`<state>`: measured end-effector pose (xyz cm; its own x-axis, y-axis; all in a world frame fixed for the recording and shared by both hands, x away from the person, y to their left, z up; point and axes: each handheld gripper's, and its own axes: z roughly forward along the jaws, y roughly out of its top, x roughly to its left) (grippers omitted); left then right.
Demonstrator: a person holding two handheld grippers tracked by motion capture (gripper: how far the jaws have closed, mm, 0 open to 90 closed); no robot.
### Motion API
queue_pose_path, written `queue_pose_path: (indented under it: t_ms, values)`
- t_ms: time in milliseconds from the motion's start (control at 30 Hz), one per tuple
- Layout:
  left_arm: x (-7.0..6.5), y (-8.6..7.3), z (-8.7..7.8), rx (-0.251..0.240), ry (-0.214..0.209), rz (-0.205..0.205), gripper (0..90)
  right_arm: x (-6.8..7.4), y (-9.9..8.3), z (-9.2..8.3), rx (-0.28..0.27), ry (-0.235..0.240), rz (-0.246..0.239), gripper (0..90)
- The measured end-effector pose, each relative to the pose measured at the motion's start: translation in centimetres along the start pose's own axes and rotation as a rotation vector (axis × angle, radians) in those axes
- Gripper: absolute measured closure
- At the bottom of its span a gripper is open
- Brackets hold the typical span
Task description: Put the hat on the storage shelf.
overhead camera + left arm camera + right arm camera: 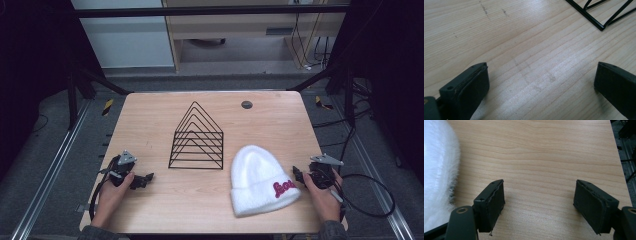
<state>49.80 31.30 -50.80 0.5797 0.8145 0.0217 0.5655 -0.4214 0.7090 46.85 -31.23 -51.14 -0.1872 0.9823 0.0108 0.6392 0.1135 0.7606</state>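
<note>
A fluffy white beanie (pixel 259 179) with a red logo on its cuff lies flat at the front right of the wooden table (pixel 150 120); its fuzzy edge (pixel 439 170) fills the left of the right gripper view. A black wire rack (pixel 196 137) shaped like nested triangles stands at the table's middle, and its corner (pixel 599 23) shows at the top right of the left gripper view. My left gripper (pixel 144 180) rests near the front left, open, jaws wide over bare wood (pixel 541 80). Just right of the beanie, my right gripper (pixel 298 176) is open with nothing between its jaws (pixel 539 205).
A small dark round disc (pixel 246 104) sits in the tabletop at the back right. Cables (pixel 372 197) trail off the table's right edge. Metal frame bars (pixel 95 82) and floor rails flank the table.
</note>
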Motion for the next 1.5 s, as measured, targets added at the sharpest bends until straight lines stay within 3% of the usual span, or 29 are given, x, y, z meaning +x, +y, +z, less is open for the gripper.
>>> queue_pose_path:
  t_ms: [167, 200, 300, 433, 500, 767, 933, 1267, 1500]
  values:
    - [0.0, 0.0, 0.0, -0.001, 0.0, -0.001, 0.0, 0.0, 0.1, 0.0, 0.005, -0.001, 0.01, 23.9]
    - [0.0, 0.0, 0.0, -0.001, -0.001, -0.002, 0.0, 0.0, 0.5, 0.0, 0.035, 0.005, 0.008, 23.6]
    - [0.0, 0.0, 0.0, 0.0, 0.0, 0.0, 0.0, 0.0, 1.2, -0.3, 0.05, 0.027, 0.008, 24.0]
    - [0.0, 0.0, 0.0, -0.001, -0.001, 0.001, 0.0, 0.4, 3.4, -1.2, 0.074, 0.009, -0.043, 27.4]
    - [0.0, 0.0, 0.0, -0.001, -0.001, 0.001, 0.0, 1.2, 5.3, -1.7, 0.09, 0.019, -0.099, 28.5]
    - [0.0, 0.0, 0.0, 0.0, 0.0, 0.006, 0.0, 3.9, 9.3, -2.1, 0.128, 0.066, -0.185, 26.6]
    - [0.0, 0.0, 0.0, 0.0, 0.0, 0.006, 0.0, 6.2, 11.3, -1.3, 0.166, 0.106, -0.252, 28.7]
    - [0.0, 0.0, 0.0, 0.0, 0.0, 0.004, 0.0, 8.3, 12.3, 1.2, 0.191, 0.149, -0.282, 41.0]
    - [0.0, 0.0, 0.0, 0.001, 0.0, 0.005, 0.0, 8.9, 12.3, 2.8, 0.217, 0.179, -0.28, 47.0]
